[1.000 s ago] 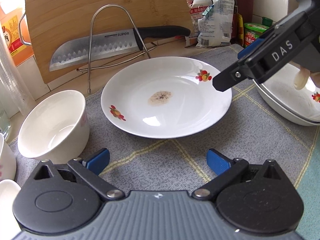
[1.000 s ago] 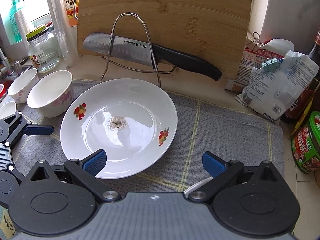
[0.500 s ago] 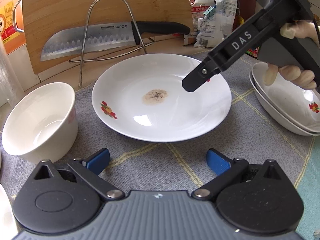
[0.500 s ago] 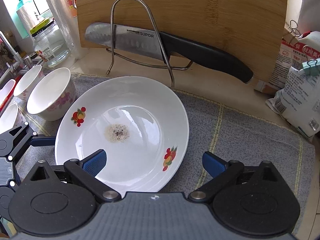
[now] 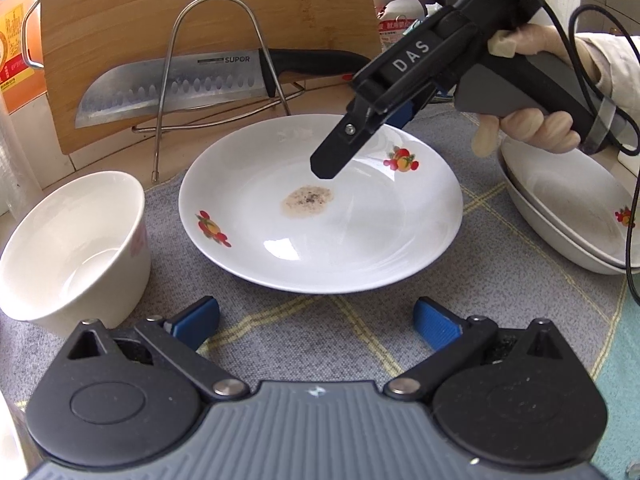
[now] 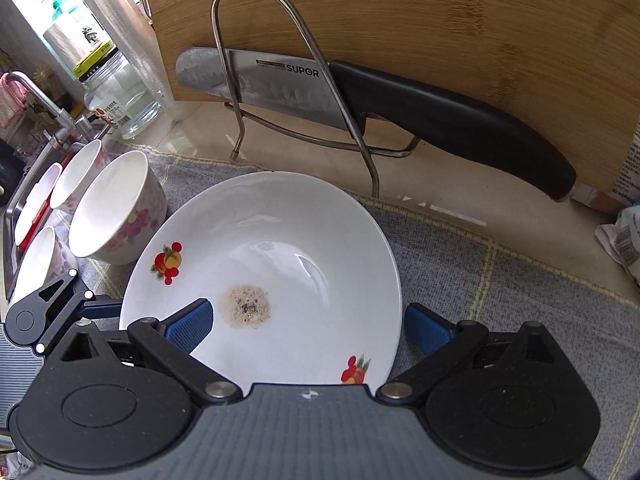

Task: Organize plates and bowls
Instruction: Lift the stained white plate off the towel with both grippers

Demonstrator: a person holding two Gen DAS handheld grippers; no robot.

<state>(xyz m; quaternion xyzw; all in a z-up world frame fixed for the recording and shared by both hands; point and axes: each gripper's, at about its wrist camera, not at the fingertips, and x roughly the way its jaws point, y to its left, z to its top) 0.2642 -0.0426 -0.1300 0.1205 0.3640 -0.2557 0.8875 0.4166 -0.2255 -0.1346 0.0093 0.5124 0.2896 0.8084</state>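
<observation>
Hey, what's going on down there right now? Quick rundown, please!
Both grippers open: right gripper above soiled plate, left gripper short of it. Nothing gripped. Bowl close beside plate.

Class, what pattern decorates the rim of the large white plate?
Small red-and-orange fruit clusters on the white plate, clearest in the right wrist view.

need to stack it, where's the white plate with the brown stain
The white stained plate lies on the grey mat, between the white bowl and stacked plates.
</observation>
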